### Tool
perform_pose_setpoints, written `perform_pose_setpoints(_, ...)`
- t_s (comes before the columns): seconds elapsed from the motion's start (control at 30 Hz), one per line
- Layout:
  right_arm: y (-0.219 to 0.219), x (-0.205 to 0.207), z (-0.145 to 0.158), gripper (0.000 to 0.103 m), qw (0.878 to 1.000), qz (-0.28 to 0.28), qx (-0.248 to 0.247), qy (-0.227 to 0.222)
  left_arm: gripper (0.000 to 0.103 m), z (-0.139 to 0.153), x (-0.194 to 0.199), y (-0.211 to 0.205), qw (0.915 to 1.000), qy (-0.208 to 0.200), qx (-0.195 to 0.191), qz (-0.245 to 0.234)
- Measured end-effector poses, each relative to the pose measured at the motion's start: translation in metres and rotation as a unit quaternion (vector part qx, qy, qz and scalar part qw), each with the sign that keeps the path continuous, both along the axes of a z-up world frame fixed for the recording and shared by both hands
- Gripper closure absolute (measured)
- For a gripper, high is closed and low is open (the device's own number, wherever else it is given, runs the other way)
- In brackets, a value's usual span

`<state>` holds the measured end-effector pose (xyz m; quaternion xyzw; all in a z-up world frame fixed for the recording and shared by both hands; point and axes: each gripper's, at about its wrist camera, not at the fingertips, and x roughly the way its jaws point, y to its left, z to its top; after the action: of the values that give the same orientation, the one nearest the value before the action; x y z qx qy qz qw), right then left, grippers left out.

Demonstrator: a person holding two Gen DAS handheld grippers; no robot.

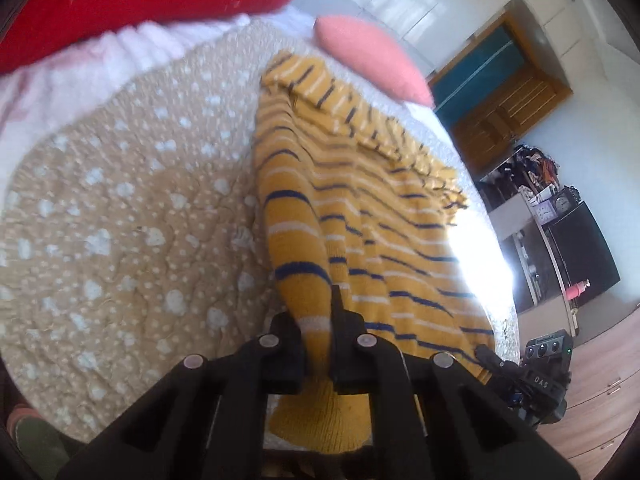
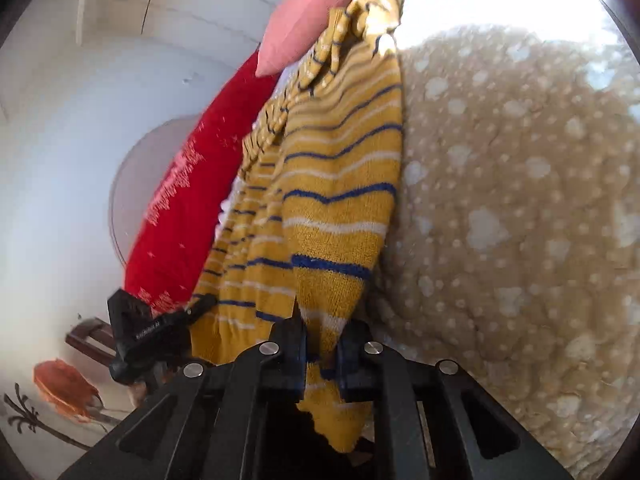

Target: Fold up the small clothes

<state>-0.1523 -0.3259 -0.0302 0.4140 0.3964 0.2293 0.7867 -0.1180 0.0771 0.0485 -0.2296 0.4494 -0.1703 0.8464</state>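
Note:
A yellow knit sweater with blue and white stripes lies on a tan dotted bedspread. My left gripper is shut on its near edge, with a fold of knit running between the fingers and hanging below. In the right wrist view the same sweater stretches away from my right gripper, which is shut on another part of its near edge. Each gripper shows in the other's view: the right one in the left wrist view, the left one in the right wrist view.
A red pillow and a pink pillow lie at the far end of the bed. A wooden door and a dark cabinet stand to the right, beyond the bed's edge.

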Motion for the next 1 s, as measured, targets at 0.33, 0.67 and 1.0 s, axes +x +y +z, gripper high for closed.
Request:
perform_pose_setpoints(0.33, -0.030, -0.077, 0.025, 0.095, 0.999, 0.018, 0.024, -0.031, 0.095, 0.018, -0.081, 0.002, 0.9995, -0.022, -0.018, -0.014)
perform_pose_setpoints(0.67, -0.039, -0.007, 0.055, 0.094, 0.997, 0.021, 0.052, -0.048, 0.095, 0.039, -0.005, 0.009, 0.9984, -0.028, -0.049, 0.004)
perform_pose_setpoints(1.0, -0.035, 0.164, 0.089, 0.092, 0.999, -0.011, 0.004, -0.040, 0.095, 0.041, 0.167, -0.024, 0.9995, -0.010, -0.025, 0.017)
